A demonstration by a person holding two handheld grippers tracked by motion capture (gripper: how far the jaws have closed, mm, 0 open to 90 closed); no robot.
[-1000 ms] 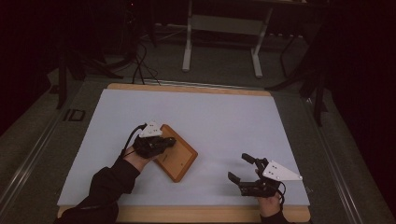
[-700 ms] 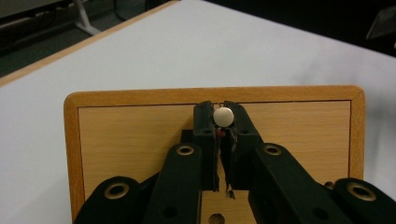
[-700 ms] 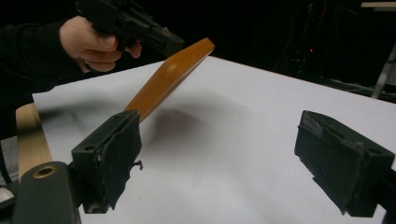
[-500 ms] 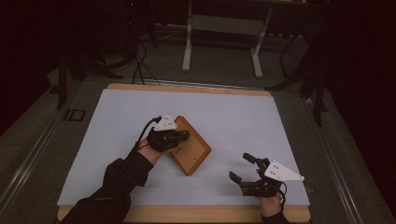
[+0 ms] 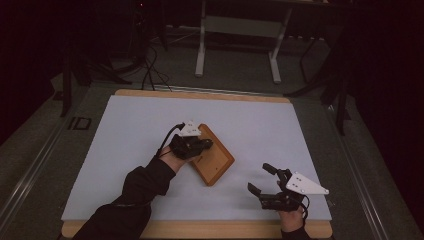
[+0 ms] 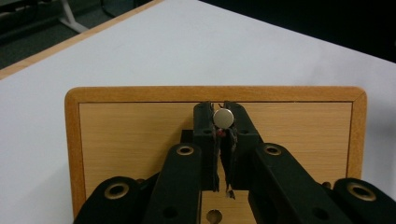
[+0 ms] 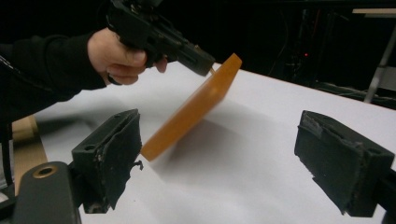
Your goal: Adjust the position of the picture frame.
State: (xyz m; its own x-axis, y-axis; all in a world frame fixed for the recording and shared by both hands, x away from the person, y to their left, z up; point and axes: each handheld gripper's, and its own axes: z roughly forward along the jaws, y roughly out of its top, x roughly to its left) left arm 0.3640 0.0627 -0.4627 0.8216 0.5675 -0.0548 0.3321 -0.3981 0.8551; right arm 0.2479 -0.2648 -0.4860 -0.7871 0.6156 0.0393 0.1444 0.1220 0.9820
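Left gripper (image 5: 204,145) fingers clenched on a small metal knob (image 6: 223,117) of the wooden board (image 5: 216,162), tilted with its low corner on the bench (image 5: 125,130); narrow grip could let it swing or drop; right gripper (image 5: 262,181) fingers released, well apart.

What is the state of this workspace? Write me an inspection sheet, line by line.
Surface: white sheet over a wooden table.
Job's things: wooden tray, tilted up, one end raised, low corner near or on the sheet; a small round metal knob sits at the jaw tips.
Clutter: nothing seen.
Grippers: left hand-held gripper shut on the knob, lifting the tray; right hand-held gripper open, holding nothing, near the table's front edge.
Cables: black cable trailing from the left hand-held gripper; more cables on the floor behind.
Surroundings: dark room, grey stand legs beyond the table.
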